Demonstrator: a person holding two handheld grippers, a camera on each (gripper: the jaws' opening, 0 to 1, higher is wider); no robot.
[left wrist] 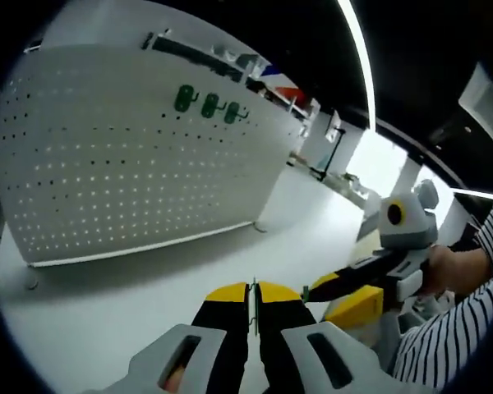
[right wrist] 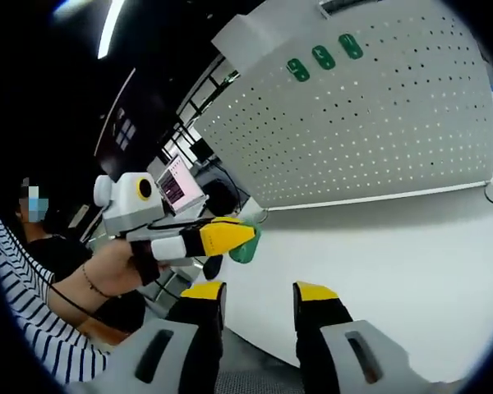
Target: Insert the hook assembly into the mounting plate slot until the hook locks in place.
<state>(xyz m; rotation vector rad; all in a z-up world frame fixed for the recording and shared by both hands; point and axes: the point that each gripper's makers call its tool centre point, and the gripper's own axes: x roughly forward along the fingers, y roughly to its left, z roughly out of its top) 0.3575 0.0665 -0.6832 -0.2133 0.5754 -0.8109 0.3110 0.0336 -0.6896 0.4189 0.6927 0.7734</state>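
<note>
A white tabletop (left wrist: 131, 304) is stretching out beneath a dim room with a bright ceiling light strip, and a white perforated mounting plate (left wrist: 140, 156) is standing upright on it. Three green hooks (left wrist: 209, 105) are hanging in a row near the plate's upper edge; in the right gripper view the same row (right wrist: 322, 56) is sitting high on the plate (right wrist: 370, 123).

In the left gripper view, the left gripper (left wrist: 254, 294) is pointing toward the plate with its yellow-tipped jaws pressed together on a thin green hook assembly seen edge-on. The right gripper (left wrist: 345, 297) is reaching in from the right, held by a person in a striped sleeve (left wrist: 460, 328).

In the right gripper view, the right gripper (right wrist: 259, 291) is holding its jaws apart with nothing between them. The left gripper (right wrist: 230, 236), gripped by a hand (right wrist: 107, 267), is clamping the green hook assembly (right wrist: 246, 246) at its tip, well apart from the plate.
</note>
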